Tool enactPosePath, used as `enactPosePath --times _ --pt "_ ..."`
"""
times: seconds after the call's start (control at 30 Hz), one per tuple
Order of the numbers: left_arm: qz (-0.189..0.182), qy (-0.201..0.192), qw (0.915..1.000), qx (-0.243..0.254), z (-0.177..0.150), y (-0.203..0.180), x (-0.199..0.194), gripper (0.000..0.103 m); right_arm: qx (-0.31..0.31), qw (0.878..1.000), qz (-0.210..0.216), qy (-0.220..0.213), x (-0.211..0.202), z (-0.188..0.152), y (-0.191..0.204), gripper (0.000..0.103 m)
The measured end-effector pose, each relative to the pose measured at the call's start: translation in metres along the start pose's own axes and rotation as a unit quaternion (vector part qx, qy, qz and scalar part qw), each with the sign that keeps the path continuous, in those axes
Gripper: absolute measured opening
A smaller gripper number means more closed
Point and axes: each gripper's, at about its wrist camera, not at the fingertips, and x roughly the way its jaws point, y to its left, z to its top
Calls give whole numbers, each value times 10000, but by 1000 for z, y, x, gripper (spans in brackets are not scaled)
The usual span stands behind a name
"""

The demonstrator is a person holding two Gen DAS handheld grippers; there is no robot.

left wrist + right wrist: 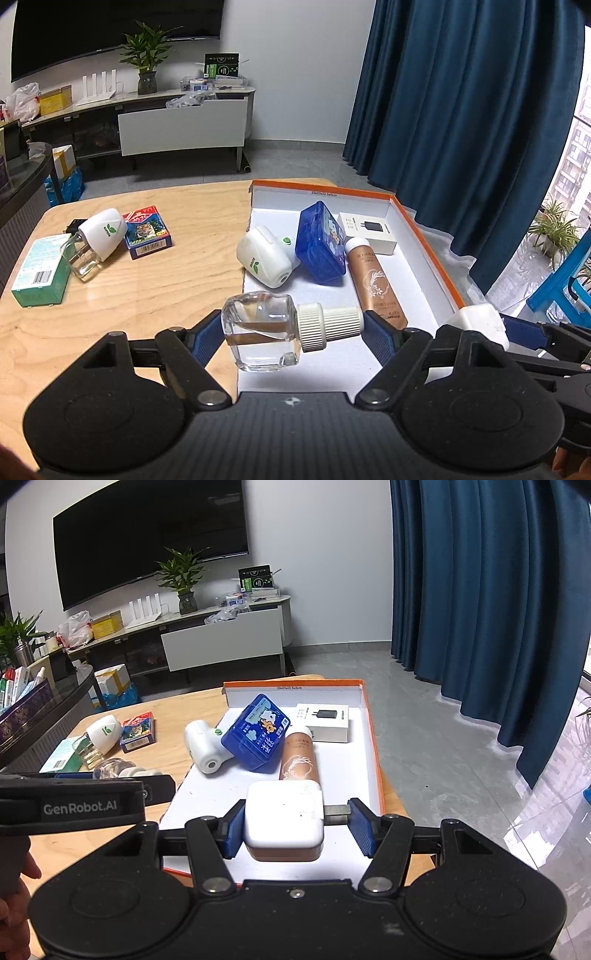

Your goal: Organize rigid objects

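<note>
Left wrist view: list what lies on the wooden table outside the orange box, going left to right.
Green carton → glass bottle with the white leaf-logo cap → card pack with the tiger picture.

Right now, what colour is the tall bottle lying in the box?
Copper-brown bottle with a white cap and pale floral print; the right wrist view shows it best.

The tray (424, 236) is white inside with an orange rim. In it lie a blue tin (321, 247) printed with a cartoon, a copper-brown bottle (376, 284) with pale floral print, and a white box (369, 230). The desk (147, 288) is pale wood grain; the curtain (461, 92) deep blue.
</note>
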Motion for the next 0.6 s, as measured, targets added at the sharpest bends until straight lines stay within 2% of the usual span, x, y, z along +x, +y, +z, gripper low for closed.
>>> enactPosePath --times 0.6 --pt "-102 -39 9999 28 2 -1 2 81 -19 9999 -105 56 5 3 -1 70"
